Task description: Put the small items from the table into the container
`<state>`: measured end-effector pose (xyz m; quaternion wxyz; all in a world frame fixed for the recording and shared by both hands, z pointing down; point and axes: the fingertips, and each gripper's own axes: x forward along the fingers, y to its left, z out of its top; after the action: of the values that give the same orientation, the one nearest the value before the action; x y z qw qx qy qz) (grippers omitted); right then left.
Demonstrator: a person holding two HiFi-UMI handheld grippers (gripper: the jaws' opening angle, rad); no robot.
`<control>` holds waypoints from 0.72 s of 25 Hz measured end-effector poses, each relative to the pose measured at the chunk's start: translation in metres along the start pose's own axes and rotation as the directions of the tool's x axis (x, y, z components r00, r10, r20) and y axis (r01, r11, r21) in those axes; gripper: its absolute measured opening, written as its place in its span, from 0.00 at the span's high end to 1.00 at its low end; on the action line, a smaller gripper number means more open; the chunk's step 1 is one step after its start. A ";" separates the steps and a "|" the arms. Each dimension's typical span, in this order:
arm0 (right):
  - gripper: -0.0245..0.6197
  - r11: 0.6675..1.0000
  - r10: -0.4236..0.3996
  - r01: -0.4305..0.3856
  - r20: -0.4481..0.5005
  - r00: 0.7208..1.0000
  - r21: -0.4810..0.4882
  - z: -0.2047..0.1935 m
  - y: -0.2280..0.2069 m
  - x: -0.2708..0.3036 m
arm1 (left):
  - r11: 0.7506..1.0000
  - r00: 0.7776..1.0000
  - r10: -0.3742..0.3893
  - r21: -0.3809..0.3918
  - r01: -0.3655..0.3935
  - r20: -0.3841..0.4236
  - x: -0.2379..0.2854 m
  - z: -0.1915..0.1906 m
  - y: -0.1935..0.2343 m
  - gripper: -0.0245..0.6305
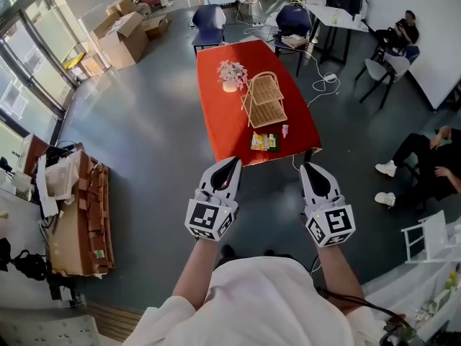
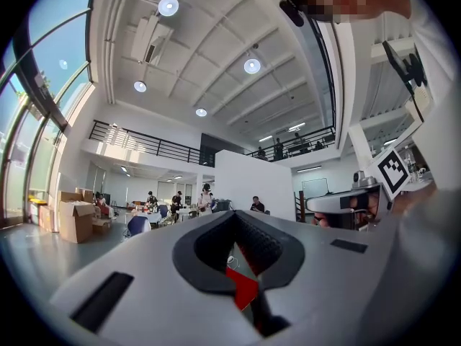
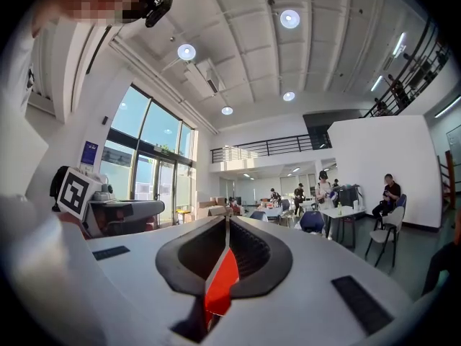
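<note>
A red table stands ahead on the grey floor. On it are a wooden wire container, a small pot of flowers, a green and yellow packet and a small pink bottle. My left gripper hangs just short of the table's near end, shut and empty. My right gripper is level with it near the table's right corner, also shut with nothing in it. In each gripper view only a red sliver of the table shows between the jaws of the left gripper and the right gripper.
Two blue chairs stand at the table's far end. A white cable lies on the floor to its right. Seated people are at the right, cardboard boxes at the back left, and cluttered furniture at the left.
</note>
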<state>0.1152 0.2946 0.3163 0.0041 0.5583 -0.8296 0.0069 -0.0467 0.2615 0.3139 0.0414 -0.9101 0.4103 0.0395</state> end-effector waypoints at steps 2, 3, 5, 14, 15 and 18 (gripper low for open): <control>0.94 1.000 0.011 -0.011 0.000 1.000 0.004 -0.003 -0.009 -0.002 | 1.000 1.000 0.002 0.008 -0.002 0.005 0.003 -0.002 -0.009 0.95; 0.94 1.000 0.018 -0.018 0.000 1.000 0.004 -0.004 -0.012 -0.003 | 1.000 1.000 0.007 0.009 -0.007 0.007 0.004 -0.004 -0.012 0.95; 0.94 0.999 0.035 -0.035 -0.003 0.999 0.001 -0.008 -0.017 -0.003 | 1.000 1.000 0.025 0.004 -0.025 0.004 0.008 -0.009 -0.015 0.95; 0.94 0.997 0.077 -0.076 -0.028 0.997 0.022 -0.028 -0.039 0.008 | 0.998 0.998 0.060 0.010 -0.059 -0.029 0.024 -0.031 -0.014 0.95; 0.94 0.997 0.078 -0.077 -0.031 0.996 0.025 -0.030 -0.040 0.013 | 0.998 0.998 0.059 0.010 -0.058 -0.033 0.028 -0.034 -0.011 0.95; 0.94 0.996 0.085 -0.084 -0.031 0.996 0.020 -0.032 -0.045 0.030 | 0.998 0.998 0.055 0.008 -0.055 -0.040 0.042 -0.041 0.002 0.95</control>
<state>0.1455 0.2510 0.3492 0.0120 0.5225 -0.8522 0.0238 -0.0188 0.2251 0.3497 0.0352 -0.8990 0.4360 0.0211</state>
